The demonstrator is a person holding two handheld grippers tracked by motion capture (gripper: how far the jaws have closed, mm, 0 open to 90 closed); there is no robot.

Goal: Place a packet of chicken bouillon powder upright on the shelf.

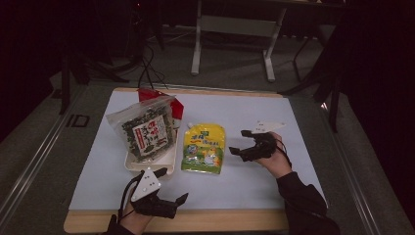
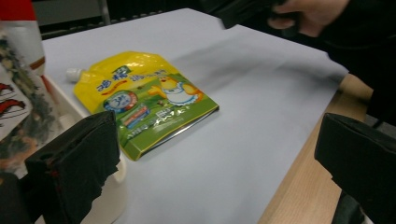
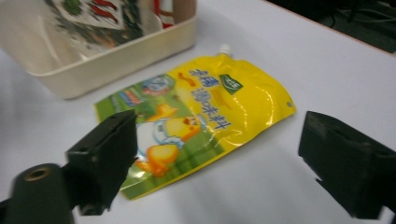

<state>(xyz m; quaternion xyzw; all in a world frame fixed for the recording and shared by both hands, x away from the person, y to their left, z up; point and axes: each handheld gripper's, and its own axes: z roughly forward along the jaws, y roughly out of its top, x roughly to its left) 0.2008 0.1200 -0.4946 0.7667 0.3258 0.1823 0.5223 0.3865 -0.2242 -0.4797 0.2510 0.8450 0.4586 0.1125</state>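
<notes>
Yellow pouch (image 1: 204,148) lay flat on the tabletop (image 1: 274,181), ungrasped; we judged the right gripper (image 1: 243,142), jaws wide, approaching, needing descent onto it.

**Lighting & Picture Quality**

High view: dim overall, surroundings near black; white table sheet (image 1: 254,176) is the brightest area. Gripper views brighter, w/ overhead glare on yellow pouch (image 3: 205,116). Soft shadows. Motion blur on right gripper (image 2: 247,11); near jaws out of focus.

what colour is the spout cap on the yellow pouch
White; the spout cap on the yellow pouch shows best in the right gripper view.
</notes>
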